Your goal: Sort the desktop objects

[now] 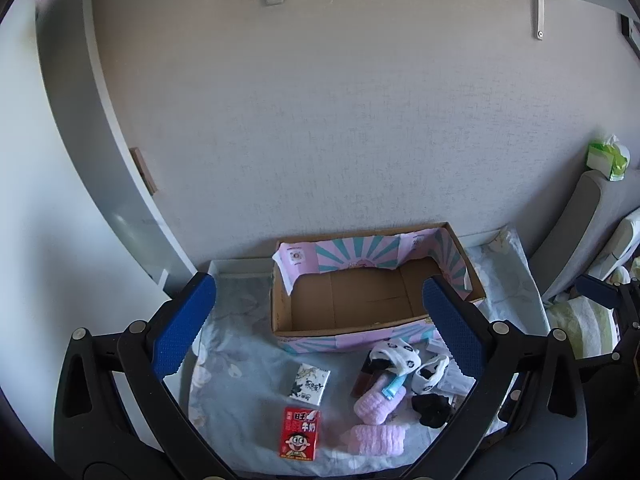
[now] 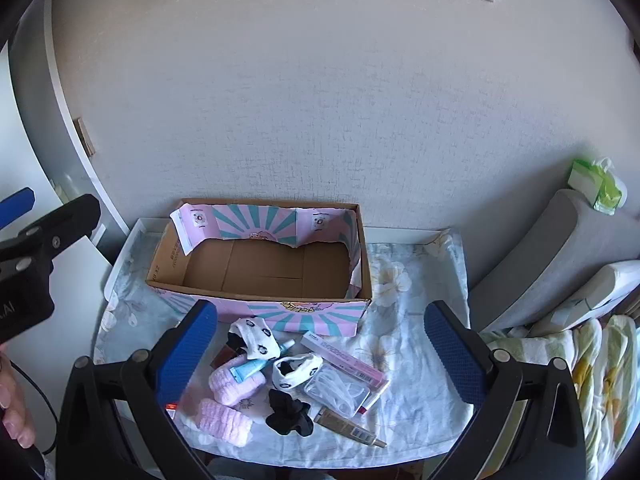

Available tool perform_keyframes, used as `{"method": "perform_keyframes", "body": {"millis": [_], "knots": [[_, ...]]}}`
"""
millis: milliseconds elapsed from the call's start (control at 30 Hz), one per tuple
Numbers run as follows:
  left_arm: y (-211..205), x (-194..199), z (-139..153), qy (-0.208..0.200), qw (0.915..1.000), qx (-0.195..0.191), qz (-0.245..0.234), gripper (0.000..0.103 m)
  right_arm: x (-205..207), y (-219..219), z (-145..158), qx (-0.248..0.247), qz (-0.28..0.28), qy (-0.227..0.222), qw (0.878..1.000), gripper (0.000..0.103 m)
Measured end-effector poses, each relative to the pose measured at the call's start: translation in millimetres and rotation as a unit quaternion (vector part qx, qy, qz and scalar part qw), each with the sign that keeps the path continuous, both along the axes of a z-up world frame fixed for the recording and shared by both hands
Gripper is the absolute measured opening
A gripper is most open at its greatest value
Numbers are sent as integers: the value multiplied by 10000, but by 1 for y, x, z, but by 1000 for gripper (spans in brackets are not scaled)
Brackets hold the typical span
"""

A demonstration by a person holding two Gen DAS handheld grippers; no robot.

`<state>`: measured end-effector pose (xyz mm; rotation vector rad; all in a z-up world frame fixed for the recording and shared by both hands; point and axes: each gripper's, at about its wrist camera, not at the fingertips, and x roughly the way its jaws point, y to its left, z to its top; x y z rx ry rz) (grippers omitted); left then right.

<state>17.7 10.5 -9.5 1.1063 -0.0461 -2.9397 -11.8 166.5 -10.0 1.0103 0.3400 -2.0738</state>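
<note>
An empty cardboard box (image 1: 332,300) (image 2: 256,268) with pink and teal lining stands at the back of a small cloth-covered table. In front of it lies a heap: panda-print socks (image 2: 258,336), pink fluffy socks (image 2: 224,420), a light blue tube (image 2: 250,368), a black scrunchie (image 2: 288,416), a pink slim box (image 2: 344,358) and a clear floss-pick pack (image 2: 340,390). A red milk carton (image 1: 299,432) and a small white packet (image 1: 310,384) lie left of the heap. My left gripper (image 1: 320,328) and right gripper (image 2: 320,352) hover above, both open and empty.
The floral cloth (image 2: 416,292) covers the table, which stands against a textured wall. A grey cushion (image 2: 540,256) and a striped blanket (image 2: 580,360) lie to the right, with a green tissue pack (image 2: 596,184) above. A person's hand (image 2: 12,408) shows at the left edge.
</note>
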Motion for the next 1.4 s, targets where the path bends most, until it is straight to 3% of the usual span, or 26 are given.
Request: {"method": "perform_keyframes", "body": {"millis": [267,433,667,867,1000,1233,1400], "knots": [[-9,4,-9,-131,9998,169,22,103,6,-2,-6,152,211,199,9995,103],[-30,5,-10,-43,9970,759,-164,103,1,-2,-15,80,394,-94,9991,103],[-52,2,-1,140,9985,491,177,103,-13,11,-6,-105,300,-77,9995,103],[-53,3,-3,282,9987,408,127,103,-16,8,-8,-117,400,-132,9990,103],[-55,-1,-23,22,9999,150,49,103,-13,3,-23,-121,715,-265,9970,103],[-77,7,-95,-869,9948,540,-31,103,2,-21,-64,218,1436,-208,9892,103],[-83,20,-141,-1122,9915,644,161,103,11,-44,-96,375,1867,-211,9815,103]]}}
